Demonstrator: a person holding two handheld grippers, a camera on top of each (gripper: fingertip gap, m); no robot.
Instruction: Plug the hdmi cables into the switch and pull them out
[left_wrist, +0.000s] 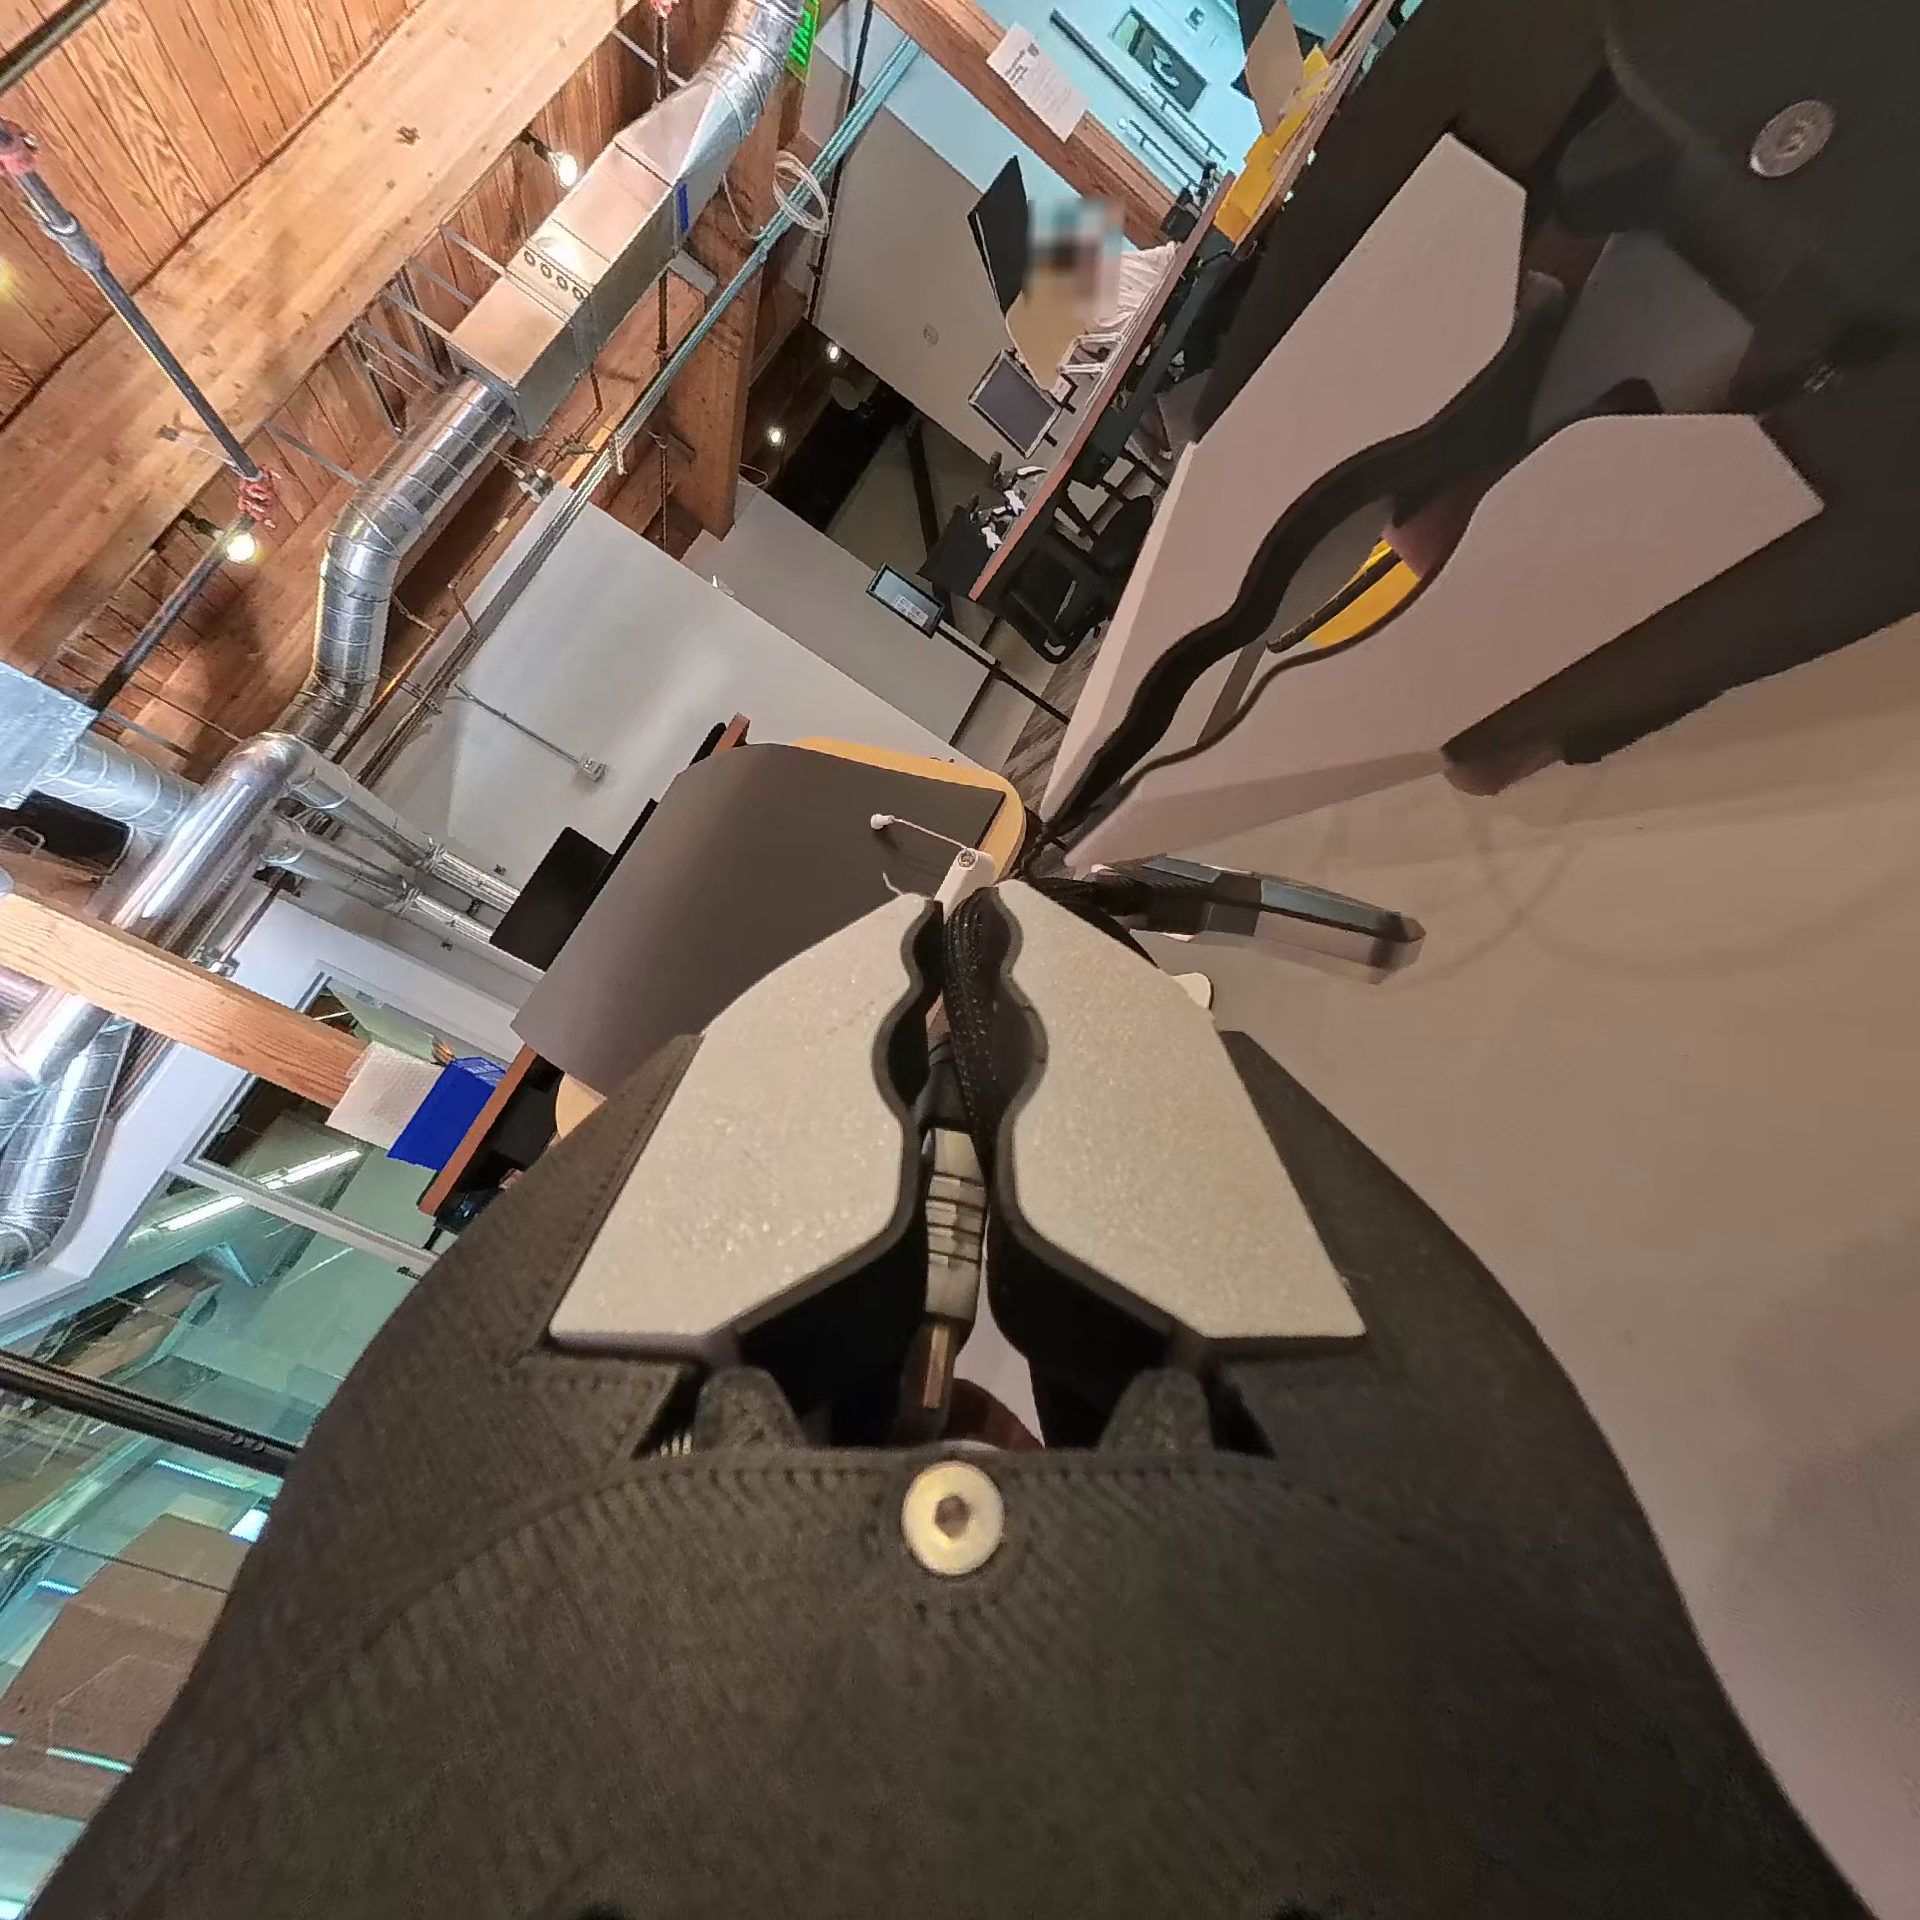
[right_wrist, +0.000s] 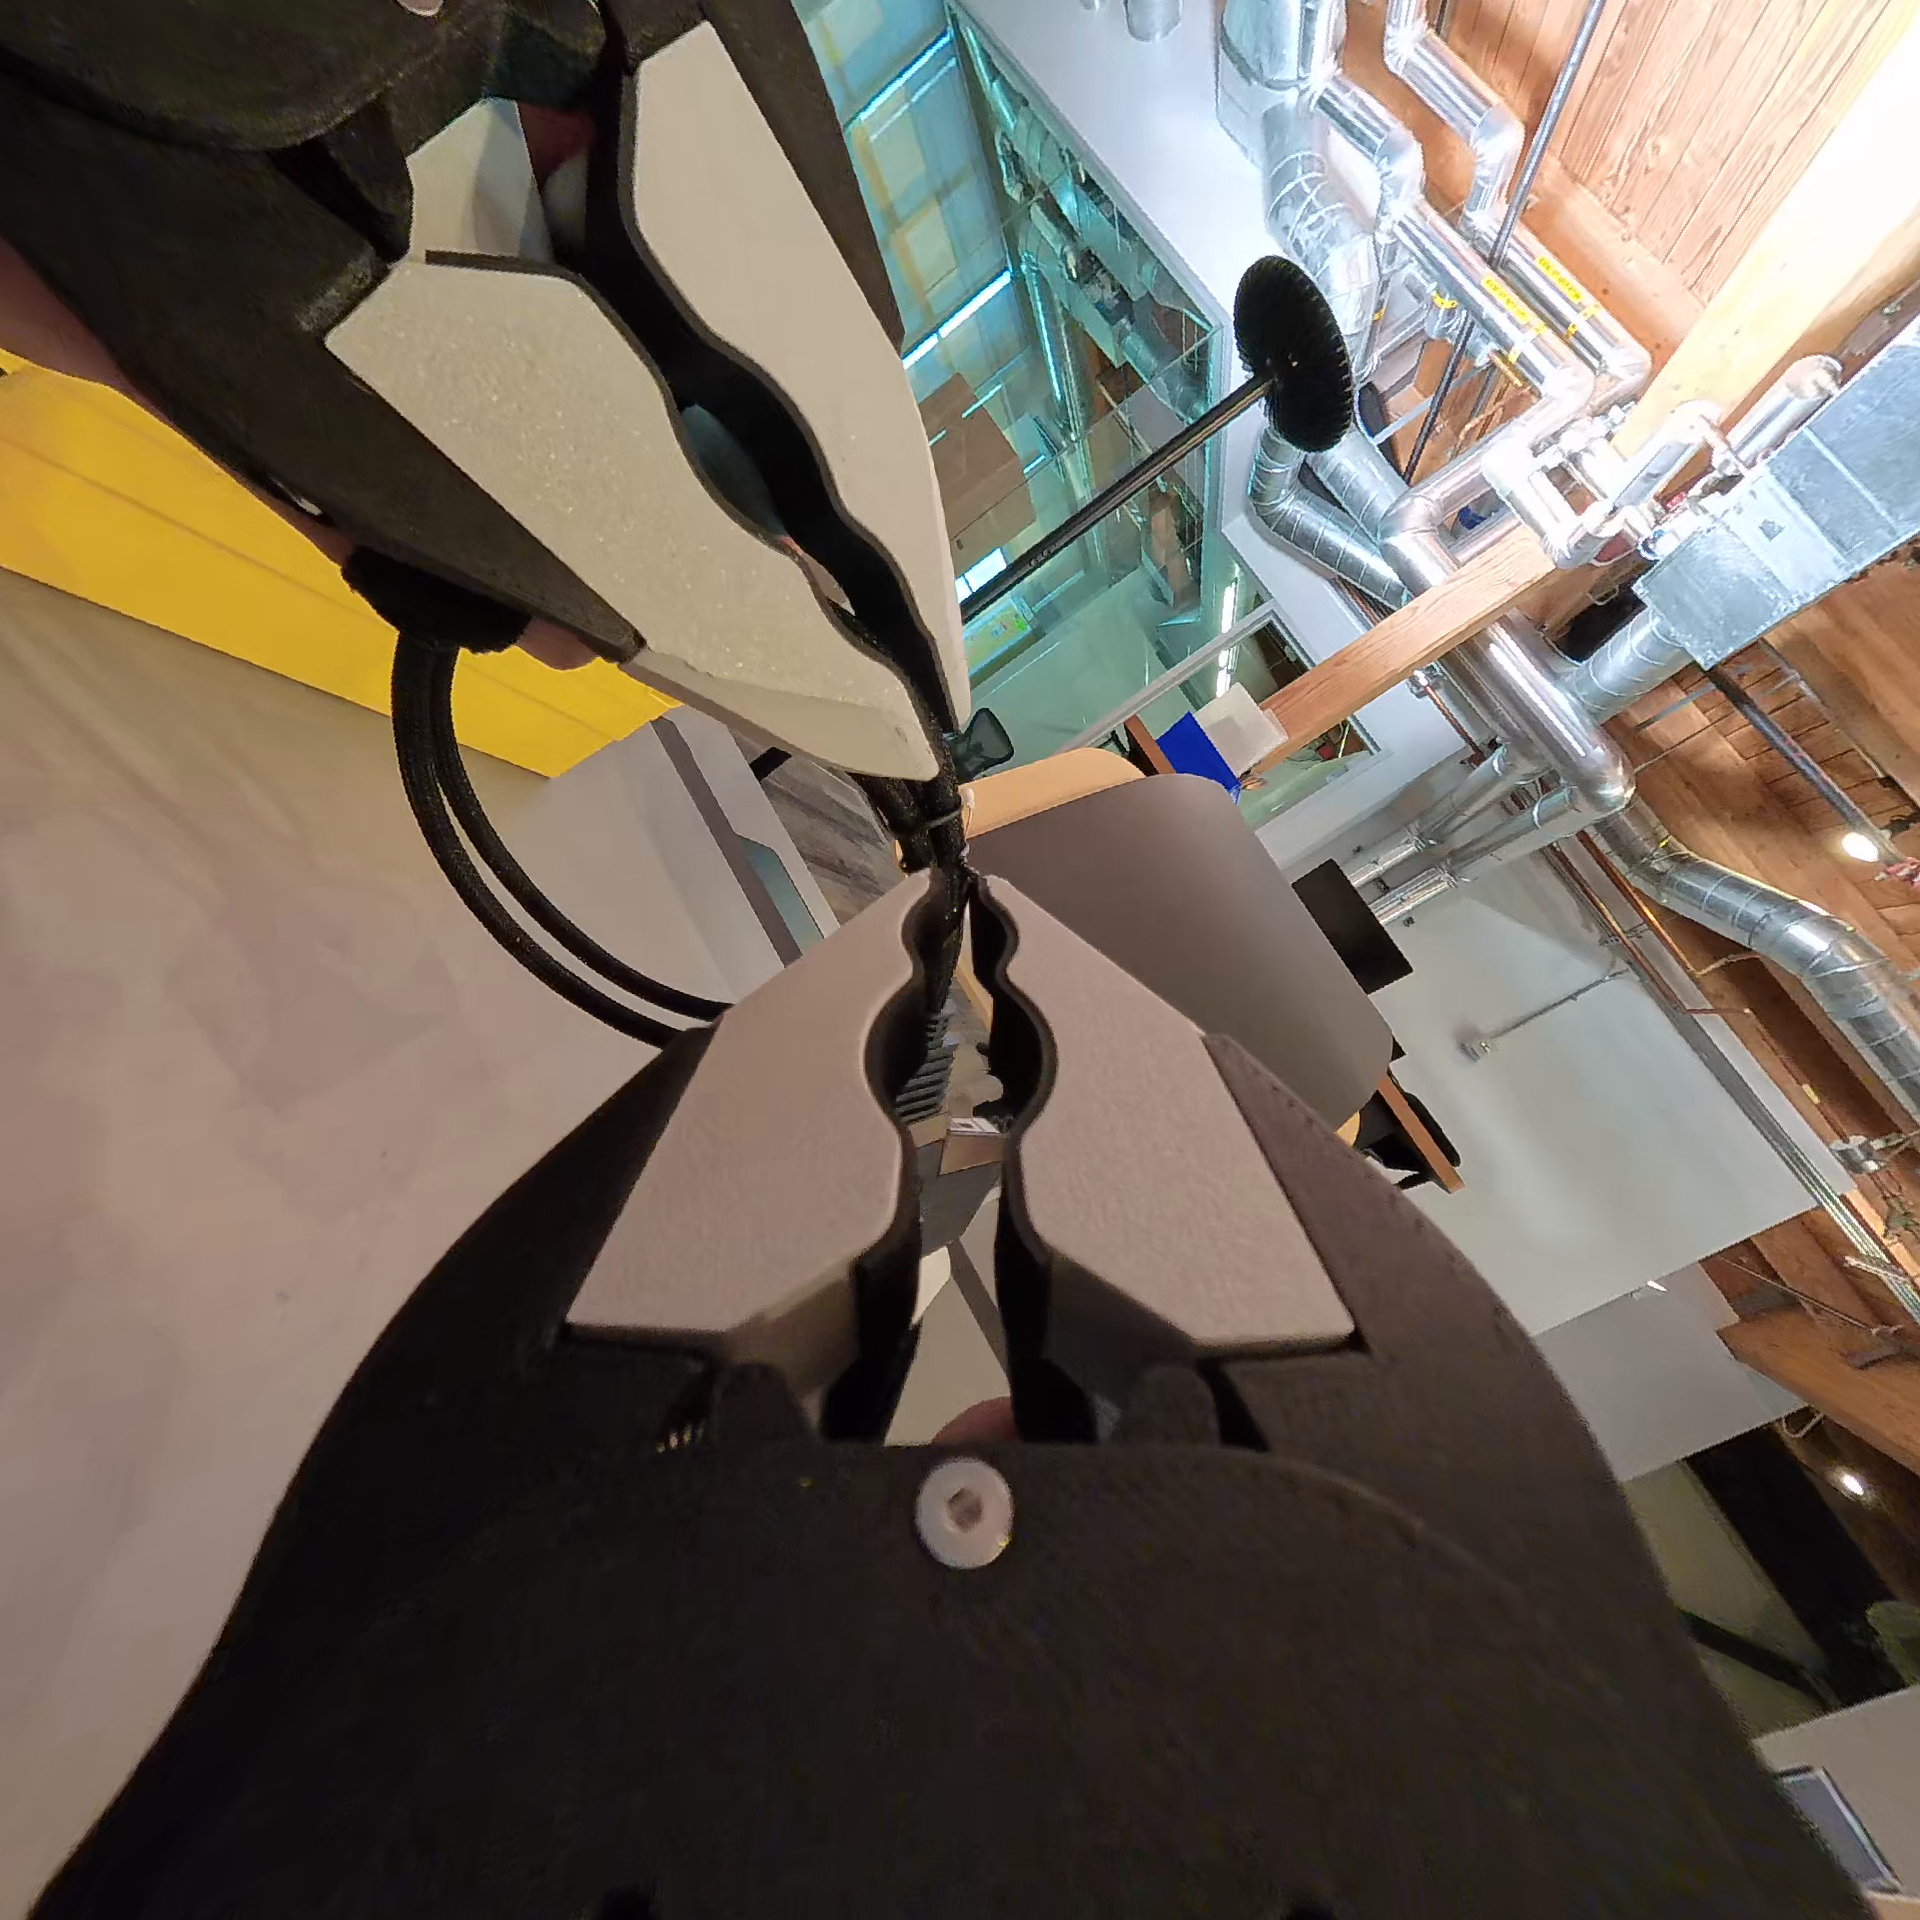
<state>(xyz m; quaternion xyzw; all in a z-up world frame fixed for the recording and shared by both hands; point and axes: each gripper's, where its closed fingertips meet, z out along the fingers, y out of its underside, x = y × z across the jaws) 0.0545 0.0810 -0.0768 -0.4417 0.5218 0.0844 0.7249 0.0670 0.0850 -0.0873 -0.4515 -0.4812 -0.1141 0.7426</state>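
In the left wrist view my left gripper (left_wrist: 961, 906) is shut on a black braided HDMI cable (left_wrist: 971, 997). Its metal plug (left_wrist: 954, 1226) lies back between the pads. A dark glossy box, which I take for the switch (left_wrist: 1262, 916), lies on the pale table just right of my fingertips. The right gripper (left_wrist: 1081, 812) reaches in from the upper right, closed on the same bundle of cable. In the right wrist view my right gripper (right_wrist: 961, 896) is shut on a braided cable with a ribbed plug body (right_wrist: 930, 1070). The left gripper (right_wrist: 940, 750) meets it tip to tip.
The pale table (left_wrist: 1558, 1247) fills the right side of the left wrist view. A loop of black cable (right_wrist: 436, 831) hangs over the table (right_wrist: 208, 1039) beside a yellow object (right_wrist: 156, 520). A grey chair back (left_wrist: 769, 894) stands beyond the edge. Desks and monitors lie farther off. Left and right tips are no more than a few centimetres apart.
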